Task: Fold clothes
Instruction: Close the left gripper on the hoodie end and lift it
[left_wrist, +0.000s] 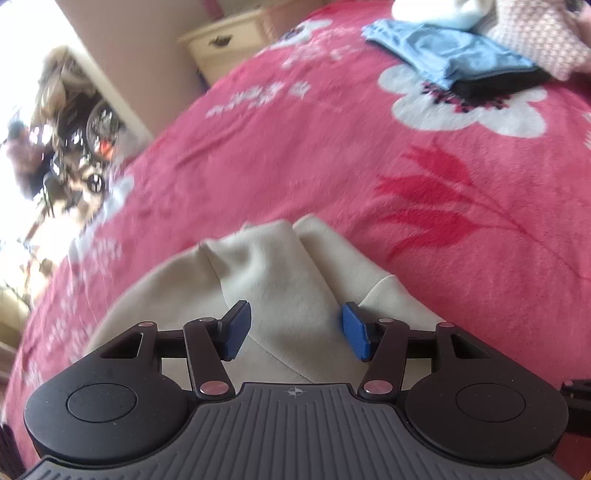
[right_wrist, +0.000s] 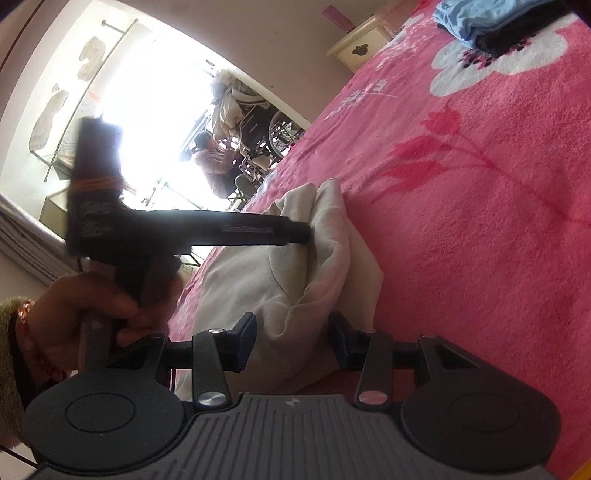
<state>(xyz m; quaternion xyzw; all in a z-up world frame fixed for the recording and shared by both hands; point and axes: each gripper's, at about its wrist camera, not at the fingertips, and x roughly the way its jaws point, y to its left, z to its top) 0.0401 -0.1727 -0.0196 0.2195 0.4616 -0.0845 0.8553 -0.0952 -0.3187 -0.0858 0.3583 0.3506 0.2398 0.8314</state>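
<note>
A cream garment (left_wrist: 273, 280) lies bunched on a pink blanket (left_wrist: 424, 229) printed with white flowers and red tulips; it sits at the near edge of the bed, close under both tools.

In the left wrist view the left gripper (left_wrist: 297, 330) points down at the garment; its 2 blue pads (left_wrist: 236, 330) stand about half apart with the cloth lying under and between them; the pads do not press on it, and nothing is gripped. A fold of the cream cloth rises in 2 ridges just beyond the fingertips.

In the right wrist view the right gripper (right_wrist: 291, 341) lies low over the near end of the garment; its jaws stand roughly half open, a raised hump of cloth sits between the fingers (right_wrist: 245, 339), and I cannot tell whether the pads touch it. The left tool shows here from the side as a dark bar, its tip at the top of the garment's heap; a hand (right_wrist: 85, 314) with a beaded bracelet and a green sleeve holds its grip.

Farther up the bed, well apart from the cream garment, a folded blue cloth (left_wrist: 450, 51) lies on a black one (left_wrist: 498, 83); a white cloth (left_wrist: 443, 13) and a patterned cloth (left_wrist: 543, 33) lie just beside them; a cream nightstand (left_wrist: 229, 40) stands past the bed's edge.
</note>
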